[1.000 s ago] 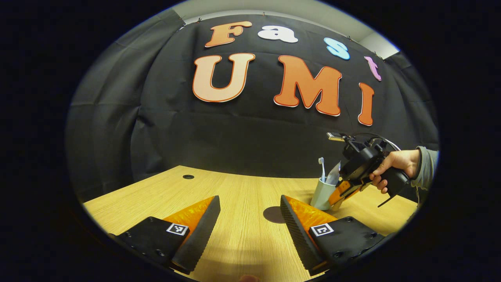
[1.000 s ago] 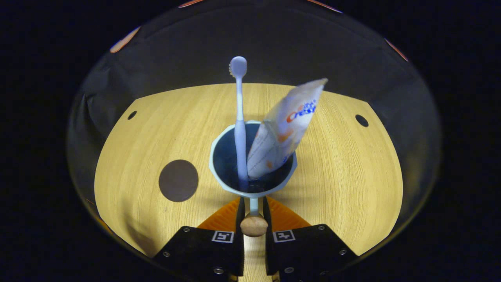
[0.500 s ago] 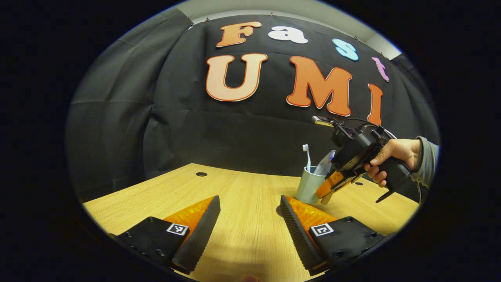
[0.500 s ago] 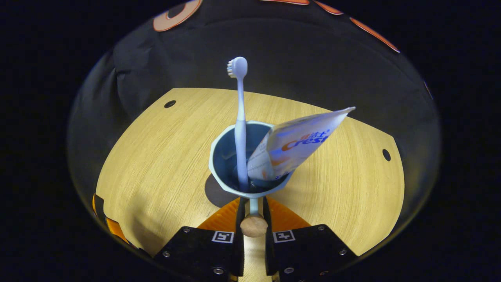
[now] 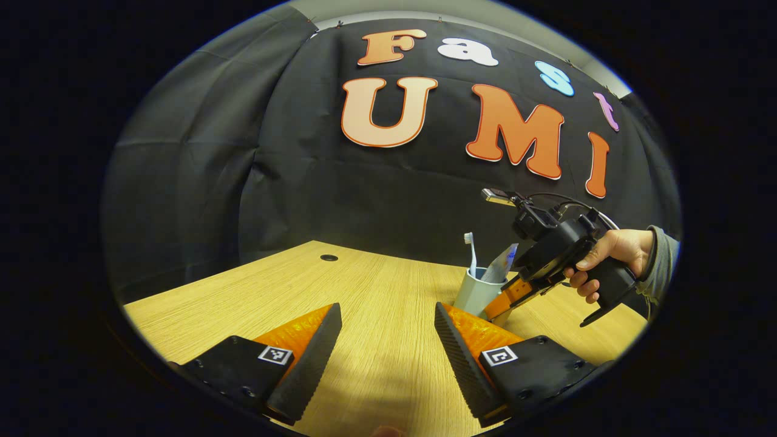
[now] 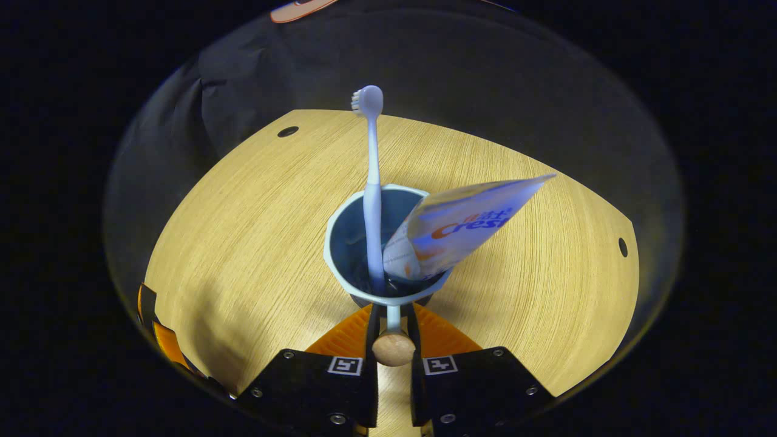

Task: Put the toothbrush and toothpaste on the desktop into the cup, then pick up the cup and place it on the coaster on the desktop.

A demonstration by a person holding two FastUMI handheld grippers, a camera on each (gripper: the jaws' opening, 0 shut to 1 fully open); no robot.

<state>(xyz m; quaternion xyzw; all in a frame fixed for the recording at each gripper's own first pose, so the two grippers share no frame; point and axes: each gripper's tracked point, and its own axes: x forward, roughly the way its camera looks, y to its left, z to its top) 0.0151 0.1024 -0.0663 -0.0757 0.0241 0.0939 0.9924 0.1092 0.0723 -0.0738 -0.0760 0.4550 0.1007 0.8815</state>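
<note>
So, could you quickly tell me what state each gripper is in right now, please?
Left gripper: open, holding nothing.
Right gripper: shut on the handle of the cup, which holds the toothbrush and toothpaste.

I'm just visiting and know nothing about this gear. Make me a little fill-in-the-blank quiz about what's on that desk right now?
1. The toothbrush and the toothpaste both stand inside the ____.
2. The right gripper is shut on the cup's ____.
3. The left gripper has its fingers ____, with nothing between them.
4. The toothbrush stands with its bristle end pointing ____.

Missing words: cup; handle; open; up
</note>
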